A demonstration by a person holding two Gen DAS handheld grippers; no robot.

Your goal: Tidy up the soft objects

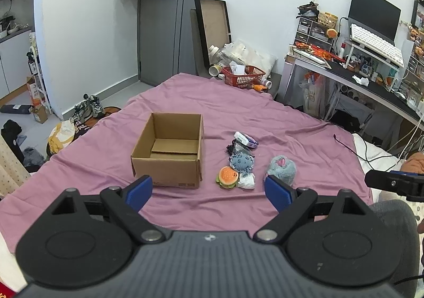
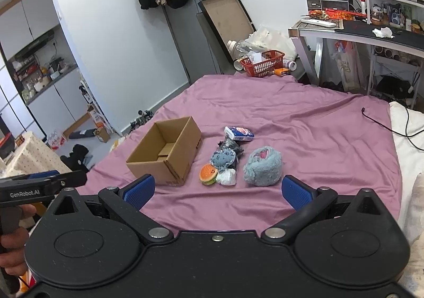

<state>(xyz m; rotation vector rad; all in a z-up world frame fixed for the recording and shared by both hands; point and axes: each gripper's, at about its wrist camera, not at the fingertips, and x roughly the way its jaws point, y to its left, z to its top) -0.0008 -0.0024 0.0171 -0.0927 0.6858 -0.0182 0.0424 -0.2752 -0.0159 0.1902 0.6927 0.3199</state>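
An open, empty cardboard box (image 1: 169,149) (image 2: 167,152) sits on the purple bedsheet (image 1: 212,213). To its right lie soft things: a burger plush (image 1: 227,176) (image 2: 208,174), a blue octopus plush (image 1: 241,160) (image 2: 224,158), a white crumpled piece (image 1: 246,181) (image 2: 226,177), a dark item (image 1: 234,147), a tissue pack (image 1: 246,139) (image 2: 238,133) and a fluffy blue-grey plush (image 1: 281,167) (image 2: 263,167). My left gripper (image 1: 209,192) is open and empty, near of the pile. My right gripper (image 2: 217,190) is open and empty, also short of the pile.
A red basket (image 1: 243,76) (image 2: 263,63) and bottles sit at the bed's far edge. A cluttered desk (image 1: 371,78) stands at the right. A black cable (image 1: 352,149) lies on the sheet at the right. Shoes and bags lie on the floor at the left.
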